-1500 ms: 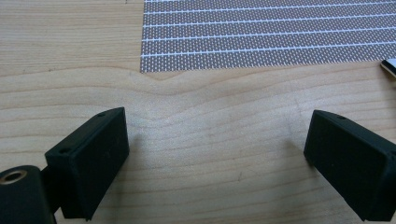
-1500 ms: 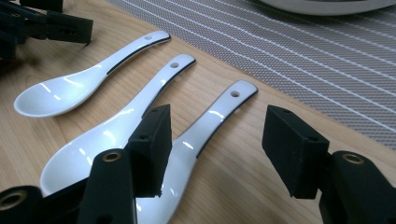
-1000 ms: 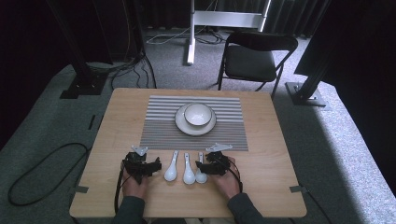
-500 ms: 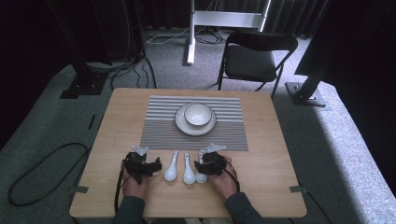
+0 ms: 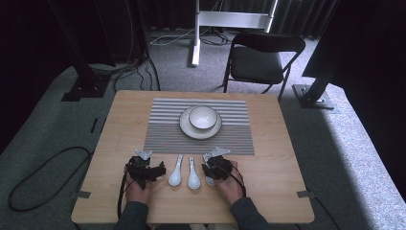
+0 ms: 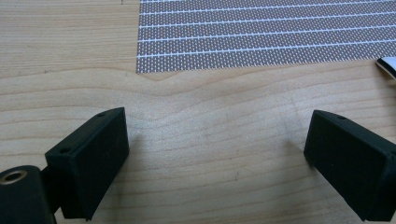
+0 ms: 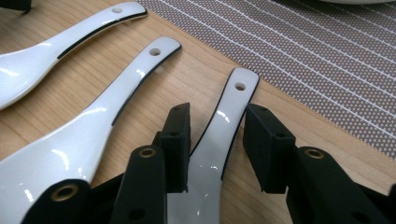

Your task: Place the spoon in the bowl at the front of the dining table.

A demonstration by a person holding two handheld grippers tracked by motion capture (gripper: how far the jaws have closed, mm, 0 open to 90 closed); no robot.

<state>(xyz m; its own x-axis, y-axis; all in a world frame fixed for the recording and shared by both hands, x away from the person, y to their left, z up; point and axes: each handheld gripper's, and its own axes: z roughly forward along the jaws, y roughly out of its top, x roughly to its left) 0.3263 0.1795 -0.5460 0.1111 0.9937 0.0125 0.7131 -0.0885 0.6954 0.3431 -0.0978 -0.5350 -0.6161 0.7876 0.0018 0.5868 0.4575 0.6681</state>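
Right gripper view: spoon bowl behind claw.

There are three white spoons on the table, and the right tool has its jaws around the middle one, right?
Not quite. There are three white spoons, but the right tool has its jaws around the spoon at the right end, not the middle spoon. The jaws have just been closing with its handle between them. The right gripper view shows it.
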